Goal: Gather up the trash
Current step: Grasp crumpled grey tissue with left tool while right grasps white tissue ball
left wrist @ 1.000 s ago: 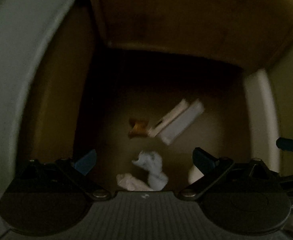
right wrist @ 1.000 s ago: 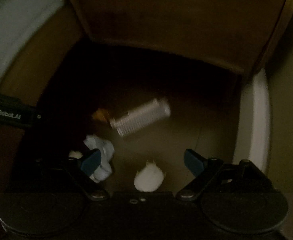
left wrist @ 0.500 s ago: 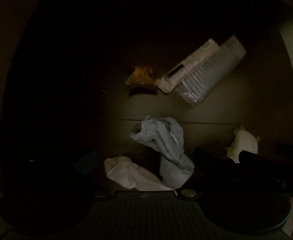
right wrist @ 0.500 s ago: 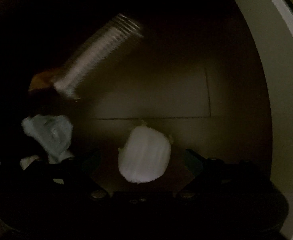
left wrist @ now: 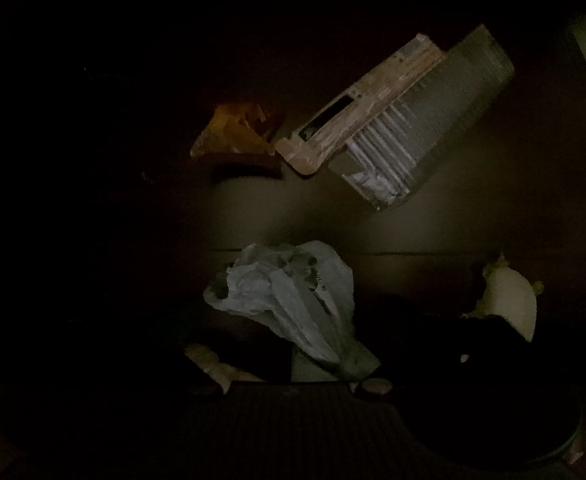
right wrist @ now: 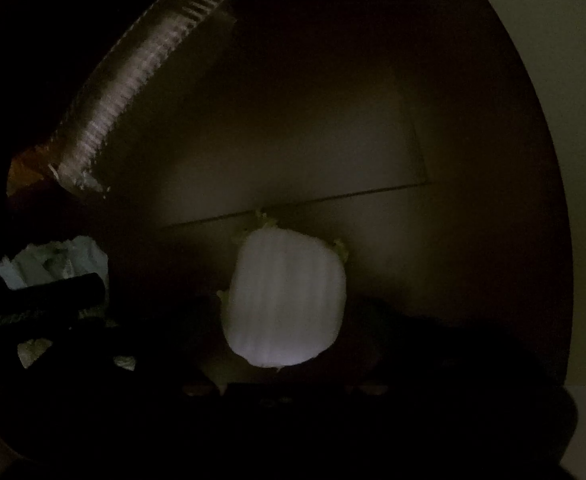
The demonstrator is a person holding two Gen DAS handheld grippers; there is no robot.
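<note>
A pale blue-grey crumpled bag (left wrist: 293,300), an orange wrapper (left wrist: 233,132), a ribbed silver tray (left wrist: 425,120), a white vegetable piece (right wrist: 285,300) with green edges.

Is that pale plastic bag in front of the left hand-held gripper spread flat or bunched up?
Bunched up. The pale plastic bag is crumpled into a wrinkled wad with folds running along it, lying on the dim brown surface.

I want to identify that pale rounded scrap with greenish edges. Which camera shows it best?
The right wrist view: the pale rounded scrap sits near the middle, large, whole and brightest, its ribbed surface and greenish frills visible. The left wrist view shows only part of it at the right edge, smaller and partly cut off by dark shapes.
</note>
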